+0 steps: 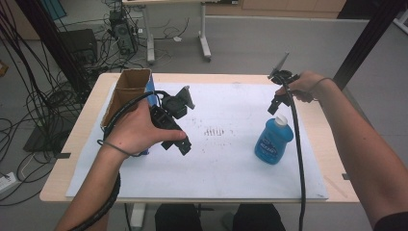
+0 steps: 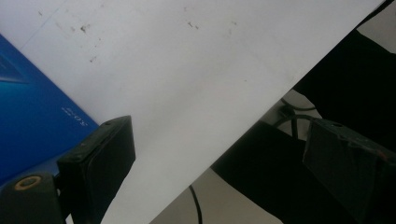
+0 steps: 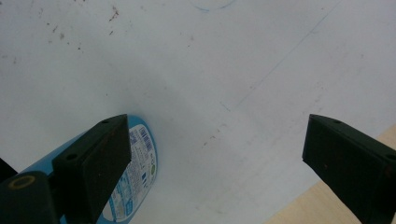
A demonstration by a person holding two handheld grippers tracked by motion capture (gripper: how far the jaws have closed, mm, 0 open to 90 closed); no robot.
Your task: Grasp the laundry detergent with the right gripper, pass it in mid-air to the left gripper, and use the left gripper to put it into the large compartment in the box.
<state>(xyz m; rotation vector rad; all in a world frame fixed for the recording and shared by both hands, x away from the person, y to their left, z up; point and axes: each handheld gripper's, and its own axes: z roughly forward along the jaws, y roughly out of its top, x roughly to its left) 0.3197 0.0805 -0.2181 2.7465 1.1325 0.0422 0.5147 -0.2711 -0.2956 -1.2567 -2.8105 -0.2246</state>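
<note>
Nothing picked up yet, by the look of it. Worktop (image 1: 91,103) with white sheet (image 1: 226,168) on it; open cardboard box with blue side (image 1: 126,94) stands at far left, blue bottle with white cap (image 1: 273,141) upright on the sheet at right. Left gripper (image 1: 185,146) hovers just beside the box – fingers wide, nothing between them. Right gripper (image 1: 272,109) hangs above the bottle's cap, fingers wide too, not touching. Likely left: grab the bottle, probably move it to the box – a guess. Box interior hidden; bottle label too small to read; the left hand covers the box's near corner.
</note>
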